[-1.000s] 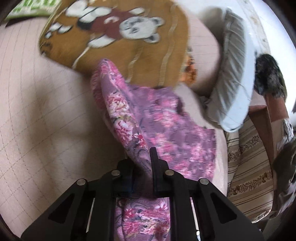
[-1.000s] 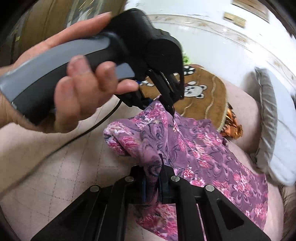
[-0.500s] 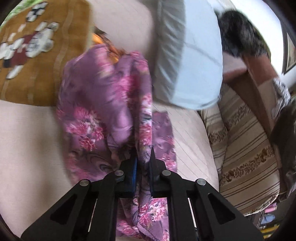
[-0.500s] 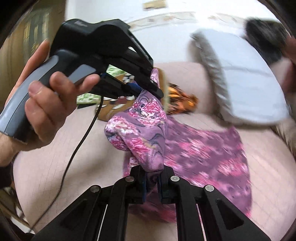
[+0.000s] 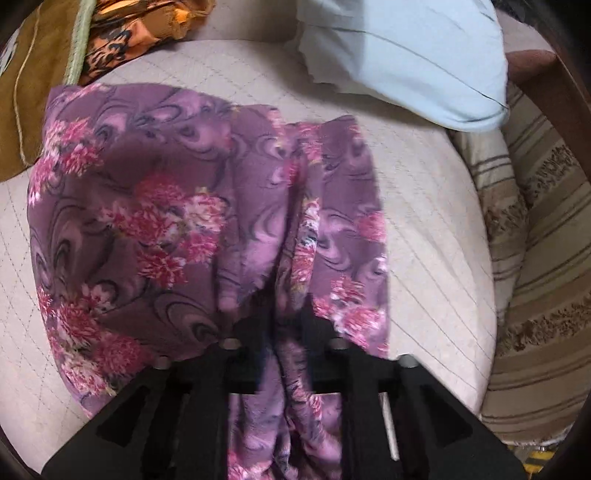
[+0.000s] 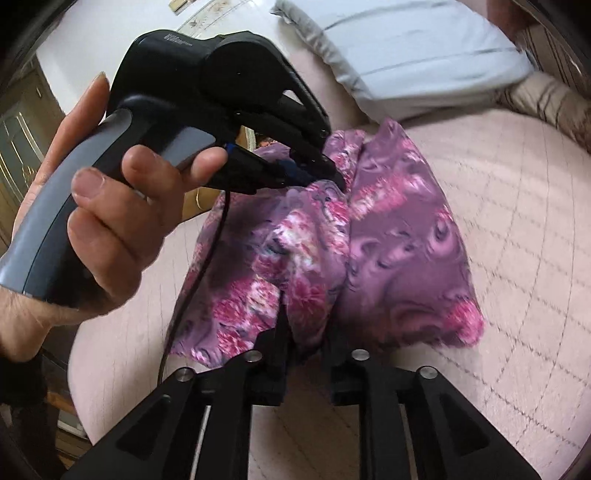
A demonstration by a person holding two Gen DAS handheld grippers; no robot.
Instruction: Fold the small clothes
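A purple garment with pink flowers [image 5: 155, 221] lies bunched and partly doubled over on the beige quilted bed [image 5: 424, 236]. My left gripper [image 5: 282, 317] is shut on a gathered edge of it, with cloth hanging down between the fingers. In the right wrist view the garment [image 6: 388, 236] sits mid-frame. My right gripper [image 6: 304, 332] is shut on another bunched edge at its near side. The left gripper [image 6: 332, 177], held in a hand, pinches the cloth at its far top edge.
A pale blue pillow [image 5: 406, 48] lies behind the garment. A brown cartoon mat [image 5: 29, 81] and an orange patterned cloth [image 5: 125, 29] are at the back left. A striped beige cover [image 5: 535, 258] hangs along the bed's right edge.
Both grippers have carried the held edges across the bed toward the pillow side. The garment has dropped lower and now lies doubled over on the bed. Both grips are unchanged.
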